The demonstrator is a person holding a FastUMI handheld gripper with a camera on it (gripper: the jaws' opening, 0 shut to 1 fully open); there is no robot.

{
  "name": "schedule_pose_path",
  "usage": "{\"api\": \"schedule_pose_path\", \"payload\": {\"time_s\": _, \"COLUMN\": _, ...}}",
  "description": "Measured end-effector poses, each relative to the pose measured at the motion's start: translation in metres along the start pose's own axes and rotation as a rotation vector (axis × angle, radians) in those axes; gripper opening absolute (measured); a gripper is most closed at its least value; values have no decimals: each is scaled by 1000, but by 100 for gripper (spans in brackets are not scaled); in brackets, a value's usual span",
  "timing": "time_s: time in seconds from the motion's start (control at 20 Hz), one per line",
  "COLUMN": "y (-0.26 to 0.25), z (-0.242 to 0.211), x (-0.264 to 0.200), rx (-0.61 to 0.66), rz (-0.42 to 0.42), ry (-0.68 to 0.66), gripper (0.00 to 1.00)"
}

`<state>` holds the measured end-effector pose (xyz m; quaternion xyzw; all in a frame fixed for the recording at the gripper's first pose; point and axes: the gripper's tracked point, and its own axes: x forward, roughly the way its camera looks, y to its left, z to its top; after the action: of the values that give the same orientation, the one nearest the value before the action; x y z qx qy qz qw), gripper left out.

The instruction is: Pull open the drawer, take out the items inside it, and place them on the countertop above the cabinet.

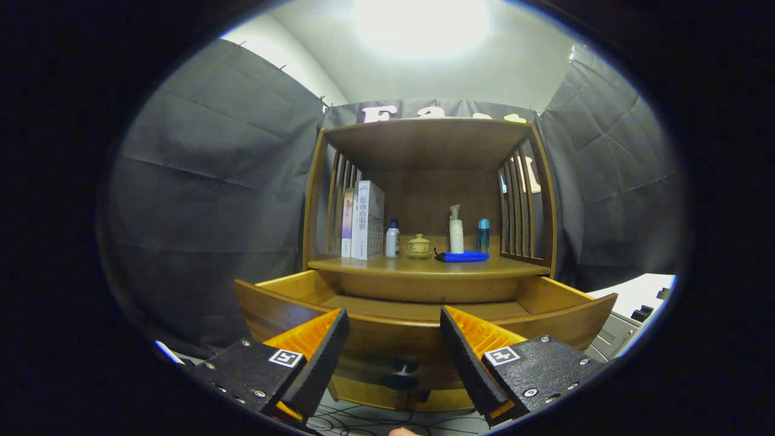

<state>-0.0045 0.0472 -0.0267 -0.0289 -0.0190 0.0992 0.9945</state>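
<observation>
My tool (395,339) was spread wide and held nothing. Its two fingers (321,357) pointed at the front of the drawer (424,330), which was pulled out from the wooden cabinet (424,151). The round knob (402,366) sat low between my fingers. I could see bare wood inside the drawer. On the bench (424,266) above it stood two boxes (363,221), a small bottle (393,239), a little pot (419,246), a pump bottle (456,230), a blue bottle (483,236) and a blue cloth (463,257).
</observation>
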Motion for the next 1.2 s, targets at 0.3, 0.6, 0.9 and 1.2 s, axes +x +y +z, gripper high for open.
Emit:
{"api": "schedule_pose_path", "payload": {"time_s": 0.3, "y": -19, "z": 23, "x": 33, "rx": 64, "rz": -17, "ry": 33, "gripper": 93}}
{"api": "schedule_pose_path", "payload": {"time_s": 0.6, "y": -33, "z": 18, "x": 78, "rx": 133, "rz": 12, "ry": 176, "gripper": 93}}
{"api": "schedule_pose_path", "payload": {"time_s": 0.9, "y": -44, "z": -26, "x": 110, "rx": 152, "rz": 9, "ry": 404, "gripper": 93}}
{"api": "schedule_pose_path", "payload": {"time_s": 1.2, "y": -52, "z": -49, "x": 132, "rx": 178, "rz": -11, "ry": 562, "gripper": 92}}
